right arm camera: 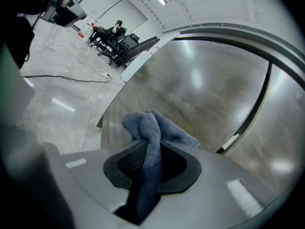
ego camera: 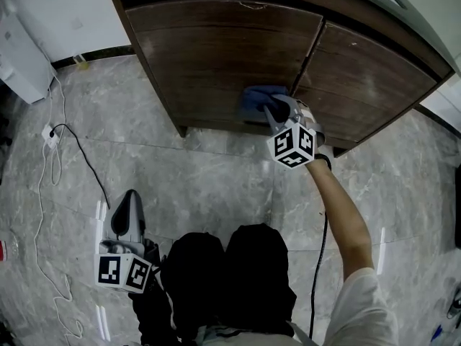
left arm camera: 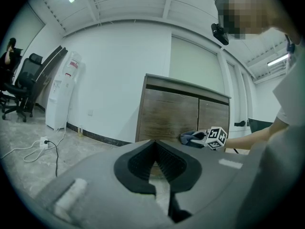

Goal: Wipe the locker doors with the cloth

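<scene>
Low on the locker, close to the seam between its two dark wood-grain doors, the blue cloth was pressed against the bottom part of the door at the left of the head view. The right gripper was clenched on that cloth. In the right gripper view, a bunched fold of the fabric ran down between the two black pads and bulged out past the tips, with the door's brown surface right behind it. The gripper's marker cube faced up toward the head camera, and a bare forearm stretched back from it to a white sleeve. The other door, right of the seam, had nothing touching it.

The left gripper was well apart from the locker, held low over the grey marbled floor beside the person's dark-trousered knees. Its jaws were clenched tip to tip with nothing between them, as the left gripper view showed. That view looked across the floor to the locker, with the cloth and the right gripper's cube against its lower front.

A white power strip with a black cable lay on the floor to the left. A white water dispenser stood against the wall, with black office chairs beyond it.
</scene>
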Demonstrator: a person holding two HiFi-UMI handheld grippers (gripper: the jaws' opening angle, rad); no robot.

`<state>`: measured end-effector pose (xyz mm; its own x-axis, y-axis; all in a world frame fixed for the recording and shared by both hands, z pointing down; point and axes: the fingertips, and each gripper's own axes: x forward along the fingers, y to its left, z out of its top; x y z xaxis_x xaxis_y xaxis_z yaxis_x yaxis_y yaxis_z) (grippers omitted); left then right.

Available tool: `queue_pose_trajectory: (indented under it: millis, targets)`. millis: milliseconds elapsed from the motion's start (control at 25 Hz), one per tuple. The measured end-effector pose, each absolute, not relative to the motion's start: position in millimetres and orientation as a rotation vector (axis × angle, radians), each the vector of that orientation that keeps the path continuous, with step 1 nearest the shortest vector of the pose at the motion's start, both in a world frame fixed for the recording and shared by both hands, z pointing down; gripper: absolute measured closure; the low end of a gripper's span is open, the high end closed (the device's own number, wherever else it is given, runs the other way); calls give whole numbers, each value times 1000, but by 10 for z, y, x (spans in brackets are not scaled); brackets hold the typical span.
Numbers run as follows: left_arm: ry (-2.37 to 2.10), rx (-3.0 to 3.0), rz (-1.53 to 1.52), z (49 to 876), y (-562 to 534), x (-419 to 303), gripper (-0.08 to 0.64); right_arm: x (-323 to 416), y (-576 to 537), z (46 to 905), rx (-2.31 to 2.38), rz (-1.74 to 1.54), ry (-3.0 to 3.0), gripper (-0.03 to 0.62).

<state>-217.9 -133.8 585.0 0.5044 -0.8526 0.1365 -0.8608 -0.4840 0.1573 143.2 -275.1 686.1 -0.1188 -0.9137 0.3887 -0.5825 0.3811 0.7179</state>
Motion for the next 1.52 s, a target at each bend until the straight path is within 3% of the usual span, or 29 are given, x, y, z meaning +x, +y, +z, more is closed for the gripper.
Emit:
queue_pose_trajectory:
  millis: [880,1520]
  targets:
    - [-1459,2539,42,5868,-1323,-2160,560,1487,-2742,4908,1534,-835,-1769,518]
    - [-1467,2535,53,5903,-1316,-2171,560,1761,-2512,4437,1745,-948,-1679,518]
